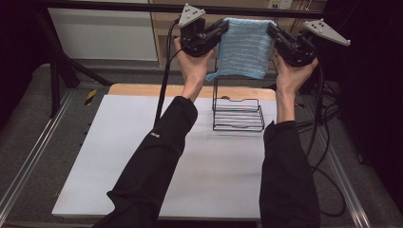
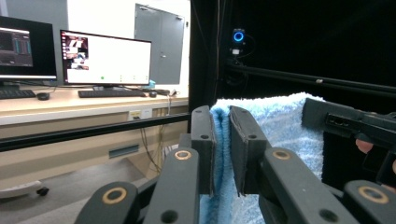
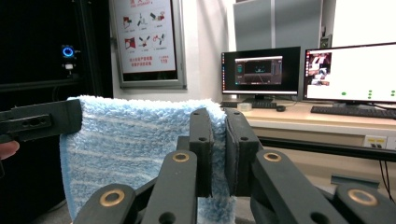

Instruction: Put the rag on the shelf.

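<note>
Hanging stretched between both hands, the blue towel (image 1: 244,47) is held high above the wire rack (image 1: 237,114) on the desk (image 1: 119,156). The left gripper (image 1: 219,29) and right gripper (image 1: 274,32) each have jaws clamped on a top corner, so its top edge runs level across, directly over the rack.

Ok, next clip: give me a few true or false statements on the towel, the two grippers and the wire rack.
1. The blue towel hangs in the air, off the table. True.
2. The left gripper is open and clear of the towel. False: it is shut on the towel's top corner.
3. The right gripper is shut on the opposite top corner. True.
4. The black wire rack already has the towel draped over it. False: the rack stands bare on the table, below the towel.
</note>
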Demonstrator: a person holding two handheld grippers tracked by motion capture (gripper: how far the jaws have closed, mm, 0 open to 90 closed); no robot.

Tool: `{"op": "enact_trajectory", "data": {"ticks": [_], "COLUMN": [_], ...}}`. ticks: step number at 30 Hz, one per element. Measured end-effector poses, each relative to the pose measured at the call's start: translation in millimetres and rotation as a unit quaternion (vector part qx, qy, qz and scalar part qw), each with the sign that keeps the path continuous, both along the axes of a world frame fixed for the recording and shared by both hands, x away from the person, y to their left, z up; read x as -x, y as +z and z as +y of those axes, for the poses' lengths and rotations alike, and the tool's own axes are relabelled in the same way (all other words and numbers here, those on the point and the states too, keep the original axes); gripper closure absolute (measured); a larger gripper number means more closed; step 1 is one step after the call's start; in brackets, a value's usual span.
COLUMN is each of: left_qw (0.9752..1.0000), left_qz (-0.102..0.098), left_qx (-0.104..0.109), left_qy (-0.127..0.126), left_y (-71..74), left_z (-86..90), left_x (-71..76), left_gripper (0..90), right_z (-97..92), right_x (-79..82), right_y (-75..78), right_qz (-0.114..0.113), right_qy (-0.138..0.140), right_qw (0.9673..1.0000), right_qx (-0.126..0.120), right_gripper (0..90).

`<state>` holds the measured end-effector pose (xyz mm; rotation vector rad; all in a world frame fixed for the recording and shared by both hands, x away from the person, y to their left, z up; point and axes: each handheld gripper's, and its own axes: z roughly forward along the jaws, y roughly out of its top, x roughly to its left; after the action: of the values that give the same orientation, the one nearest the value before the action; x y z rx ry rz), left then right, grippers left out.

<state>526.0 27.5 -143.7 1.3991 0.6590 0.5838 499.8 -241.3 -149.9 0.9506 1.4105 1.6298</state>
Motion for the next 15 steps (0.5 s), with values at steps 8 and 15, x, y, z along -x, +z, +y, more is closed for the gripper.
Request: {"op": "enact_trajectory", "data": {"ticks": [8,15], "left_qw": [0.9999,0.9995], "left_qz": [0.005,0.01], "left_qx": [-0.011,-0.028], "left_qy": [-0.005,-0.007], "left_y": [-11.9,-21.2], "left_z": [-4.8,-11.2], "left_x": [-10.9,-16.1], "left_gripper": [80.3,80.4], "right_z": [-5.0,-12.1], "right_x": [-14.8,-21.4], "right_y": [-6.6,-17.7], "right_qz": [0.009,0.015], "right_qy": [-0.004,0.0], "right_qw": [0.9999,0.9998], "right_qx": [0.009,0.016], "right_gripper": [83.2,83.2]}}
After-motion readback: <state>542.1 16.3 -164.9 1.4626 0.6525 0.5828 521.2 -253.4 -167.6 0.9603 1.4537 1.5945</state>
